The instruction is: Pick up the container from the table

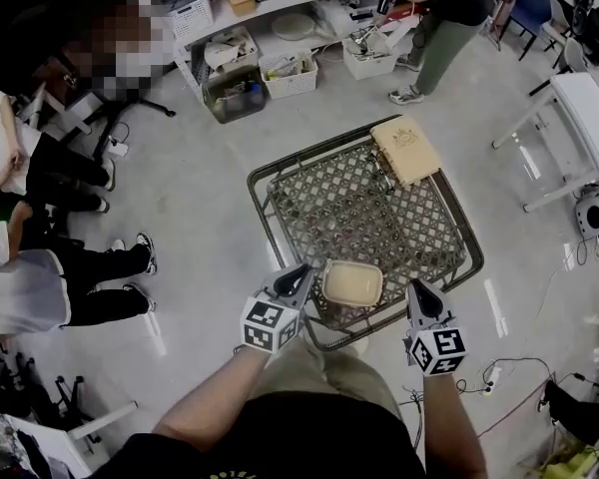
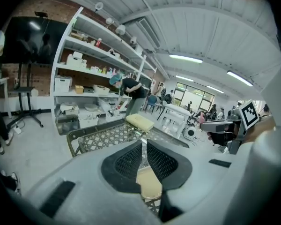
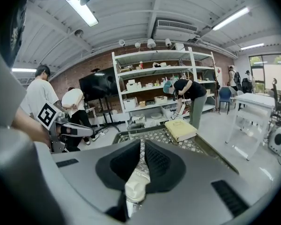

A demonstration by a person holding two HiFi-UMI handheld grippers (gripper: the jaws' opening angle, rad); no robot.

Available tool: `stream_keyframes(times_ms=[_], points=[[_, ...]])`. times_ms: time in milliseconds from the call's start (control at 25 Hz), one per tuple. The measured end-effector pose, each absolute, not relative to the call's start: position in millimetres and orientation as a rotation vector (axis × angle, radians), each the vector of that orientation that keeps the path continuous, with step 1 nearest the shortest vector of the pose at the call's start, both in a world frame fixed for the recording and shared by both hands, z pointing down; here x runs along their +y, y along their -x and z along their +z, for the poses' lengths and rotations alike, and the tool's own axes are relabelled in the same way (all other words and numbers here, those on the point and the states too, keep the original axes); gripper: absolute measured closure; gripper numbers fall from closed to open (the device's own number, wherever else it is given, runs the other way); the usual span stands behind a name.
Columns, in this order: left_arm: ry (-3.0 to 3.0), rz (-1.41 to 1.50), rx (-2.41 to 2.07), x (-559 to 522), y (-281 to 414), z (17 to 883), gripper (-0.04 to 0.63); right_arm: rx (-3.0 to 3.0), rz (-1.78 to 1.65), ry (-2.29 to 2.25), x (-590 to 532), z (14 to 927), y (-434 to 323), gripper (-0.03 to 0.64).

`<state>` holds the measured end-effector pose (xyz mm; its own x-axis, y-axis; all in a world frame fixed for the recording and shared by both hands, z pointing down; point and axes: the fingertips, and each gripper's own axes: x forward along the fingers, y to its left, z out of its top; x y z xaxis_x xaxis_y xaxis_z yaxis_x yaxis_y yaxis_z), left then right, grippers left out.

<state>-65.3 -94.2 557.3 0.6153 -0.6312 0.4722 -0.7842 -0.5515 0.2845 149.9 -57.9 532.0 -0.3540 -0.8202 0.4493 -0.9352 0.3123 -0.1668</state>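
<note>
The container point(image 1: 351, 282) is a shallow beige tub near the front edge of a metal lattice table point(image 1: 359, 208). My left gripper point(image 1: 304, 272) hovers just left of it with its jaws shut and nothing between them. My right gripper point(image 1: 417, 289) is just right of it, also shut and holding nothing. In the left gripper view the closed jaws point(image 2: 143, 142) sit above the container point(image 2: 149, 184), which shows below them. In the right gripper view the tub point(image 3: 136, 184) likewise lies under the closed jaws point(image 3: 141, 142). I cannot tell whether either gripper touches it.
A flat beige box point(image 1: 406, 148) rests on the table's far right corner. Several people point(image 1: 40, 267) stand at the left, and another point(image 1: 439, 18) bends at the shelves point(image 1: 270, 28) behind. A white table point(image 1: 589, 118) stands right. Cables point(image 1: 499, 377) lie on the floor.
</note>
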Motion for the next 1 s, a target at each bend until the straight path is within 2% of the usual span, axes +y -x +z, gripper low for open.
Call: stream_keyframes(times_ms=[160, 280, 400, 480, 600, 1000], points=[[-2.323, 0.453, -1.132, -95, 69, 569, 0.564, -2.279, 0.624, -1.563, -58, 548, -151, 0.603], [-2.279, 0.476, -1.129, -95, 72, 582, 0.505, -2.263, 0.656, -1.542, -59, 561, -149, 0.601], [-2.24, 0.492, -1.145, -96, 77, 595, 0.495, -2.251, 0.699, -1.516, -60, 575, -144, 0.591], [-2.222, 0.495, -1.153, -97, 79, 601, 0.495, -2.243, 0.732, -1.501, -61, 584, -142, 0.549], [-2.197, 0.512, -1.148, -96, 78, 614, 0.495, -2.221, 0.771, -1.483, -62, 600, -141, 0.524], [-2.115, 0.592, -1.128, -89, 77, 651, 0.489, -2.133, 0.881, -1.424, -58, 655, -144, 0.515]])
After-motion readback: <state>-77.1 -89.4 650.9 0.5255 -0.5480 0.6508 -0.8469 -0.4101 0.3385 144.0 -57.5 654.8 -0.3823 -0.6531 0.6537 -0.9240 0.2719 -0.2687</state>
